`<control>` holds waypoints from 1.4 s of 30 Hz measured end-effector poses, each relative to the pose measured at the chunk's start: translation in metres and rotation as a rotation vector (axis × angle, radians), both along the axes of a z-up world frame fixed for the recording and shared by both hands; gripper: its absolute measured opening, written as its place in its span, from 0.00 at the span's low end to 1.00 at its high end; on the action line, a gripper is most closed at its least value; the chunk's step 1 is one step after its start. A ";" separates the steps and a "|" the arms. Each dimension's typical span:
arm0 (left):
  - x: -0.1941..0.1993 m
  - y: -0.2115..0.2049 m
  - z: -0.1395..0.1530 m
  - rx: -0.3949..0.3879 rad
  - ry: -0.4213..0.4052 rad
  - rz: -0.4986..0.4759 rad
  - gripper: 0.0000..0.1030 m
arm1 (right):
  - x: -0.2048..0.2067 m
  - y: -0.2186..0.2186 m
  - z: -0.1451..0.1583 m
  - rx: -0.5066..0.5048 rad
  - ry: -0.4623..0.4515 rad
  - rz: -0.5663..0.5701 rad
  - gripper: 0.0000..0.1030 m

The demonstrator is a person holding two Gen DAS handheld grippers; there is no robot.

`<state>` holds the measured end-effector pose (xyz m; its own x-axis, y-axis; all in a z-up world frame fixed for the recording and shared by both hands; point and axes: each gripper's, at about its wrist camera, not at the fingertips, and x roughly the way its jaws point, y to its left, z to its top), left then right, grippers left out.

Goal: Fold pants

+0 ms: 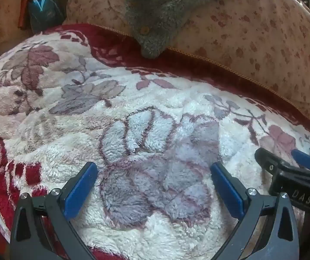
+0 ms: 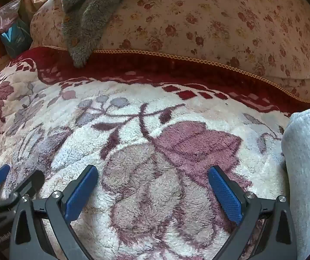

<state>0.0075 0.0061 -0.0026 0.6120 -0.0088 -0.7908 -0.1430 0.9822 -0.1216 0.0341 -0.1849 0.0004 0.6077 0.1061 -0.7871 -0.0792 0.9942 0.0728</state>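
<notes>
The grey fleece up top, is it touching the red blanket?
Touching. In the right wrist view the fleece hangs off the pillow, its tip resting on the blanket.

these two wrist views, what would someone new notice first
The fluffy white blanket with big purple flowers and a dark red border fills both views. Both grippers, left and right, hang open over it with blue fingers spread and empty. A grey fuzzy garment drapes off the floral cushion at the back, and pale grey fabric, possibly the pants, sits at the right edge.
</notes>
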 end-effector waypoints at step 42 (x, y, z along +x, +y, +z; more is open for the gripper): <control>-0.017 -0.009 0.002 0.070 -0.059 0.004 1.00 | 0.000 0.001 0.000 -0.009 0.004 0.000 1.00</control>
